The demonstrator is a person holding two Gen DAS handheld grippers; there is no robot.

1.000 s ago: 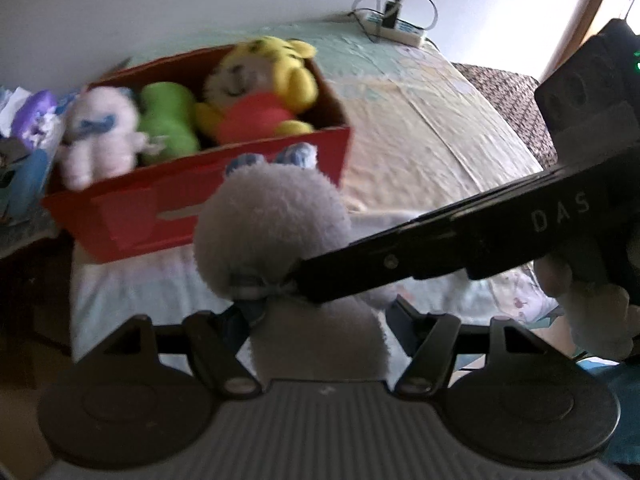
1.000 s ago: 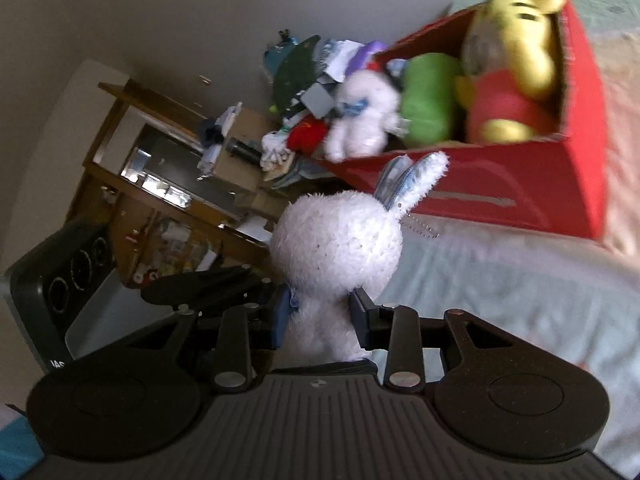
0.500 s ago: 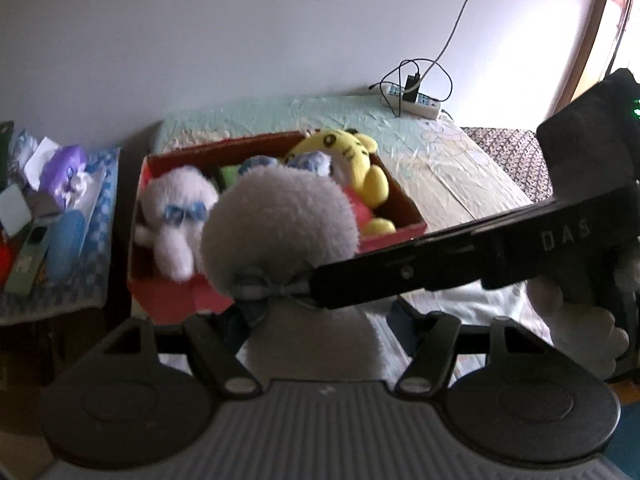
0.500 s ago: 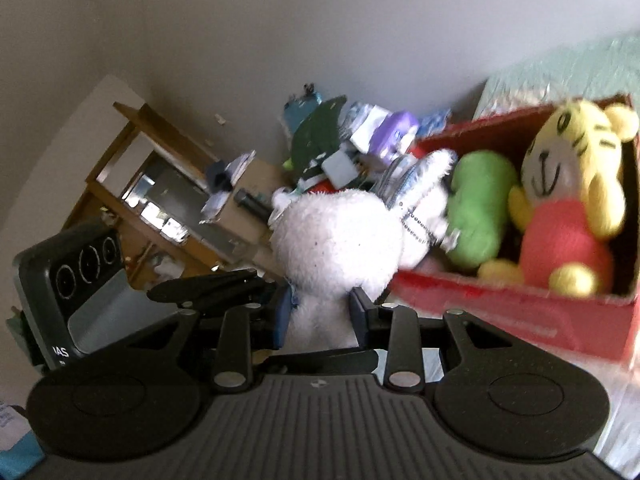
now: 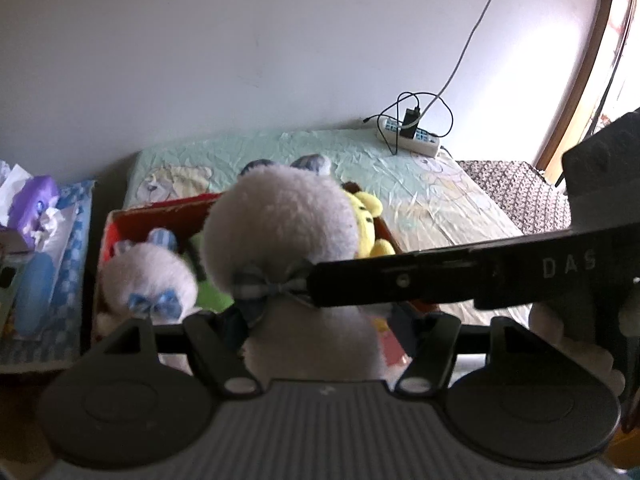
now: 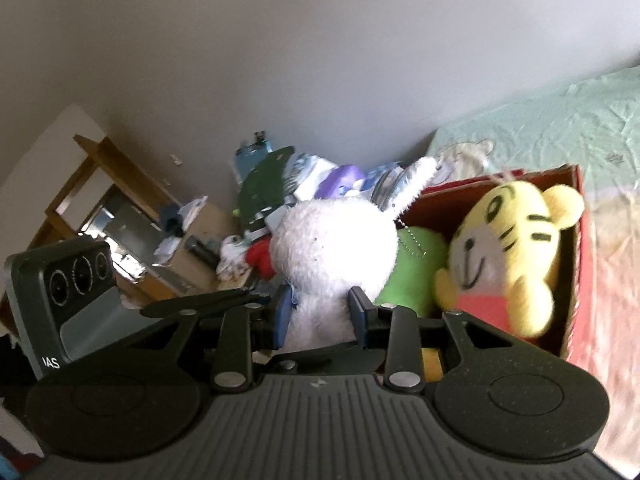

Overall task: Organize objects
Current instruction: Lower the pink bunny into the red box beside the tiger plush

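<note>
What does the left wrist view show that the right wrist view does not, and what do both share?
Only the left wrist view shows the power strip and the bow-tied white plush in the box. Only the right wrist view shows the wooden shelf and the tiger's face. Both show the held white bunny, the red box and the yellow tiger plush.

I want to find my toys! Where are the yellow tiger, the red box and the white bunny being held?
yellow tiger (image 6: pixel 504 248), right wrist view, face.
red box (image 6: pixel 585 240), right wrist view, right wall.
white bunny (image 6: pixel 332 248), right wrist view, head.
</note>
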